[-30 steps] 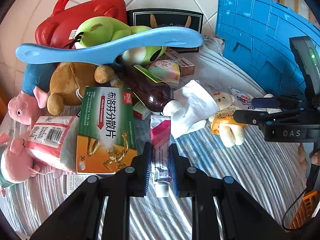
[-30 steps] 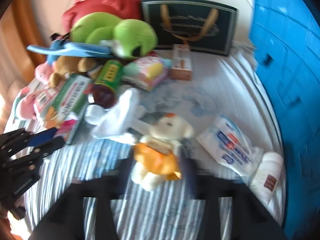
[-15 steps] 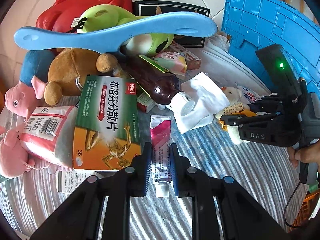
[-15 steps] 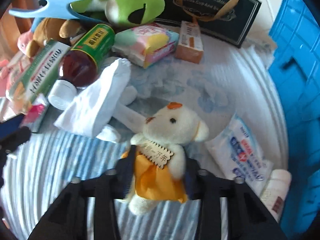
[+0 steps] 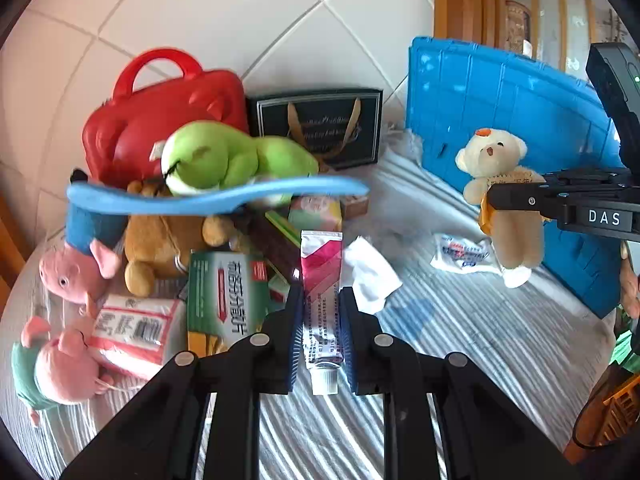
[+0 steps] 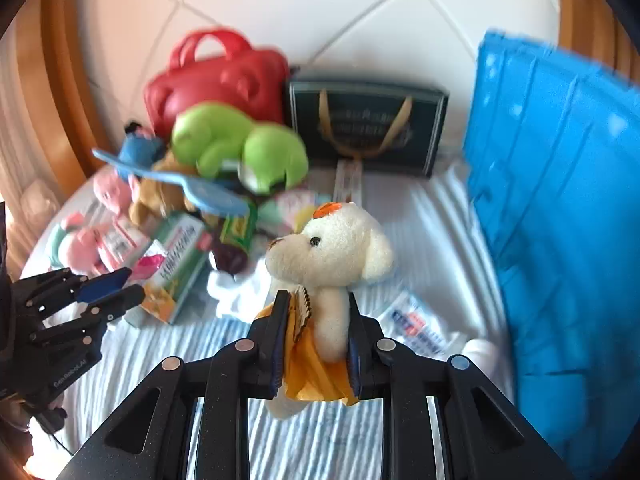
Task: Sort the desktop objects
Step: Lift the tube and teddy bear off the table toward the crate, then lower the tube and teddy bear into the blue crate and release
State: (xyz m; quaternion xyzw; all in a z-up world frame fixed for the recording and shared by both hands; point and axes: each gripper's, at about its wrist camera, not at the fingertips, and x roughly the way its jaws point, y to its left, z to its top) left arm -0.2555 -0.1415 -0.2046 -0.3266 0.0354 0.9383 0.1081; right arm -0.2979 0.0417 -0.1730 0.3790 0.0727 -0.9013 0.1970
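Since a moment ago both tools have risen from the striped cloth [image 5: 500, 344]: the left gripper [image 5: 322, 332] is clenched on the tube [image 5: 322, 300], and the right gripper [image 6: 314, 344] is clenched on the small bear [image 6: 332, 252], so both things now hang in the air above the pile. I judge that the picking step is finished and carrying them to their places comes next, maybe to the blue crate [image 5: 512, 112] just beside the bear. The tube is flat, smooth and glossy with a white cap, while the bear is soft, fluffy and cream, with an orange cloth around its body.
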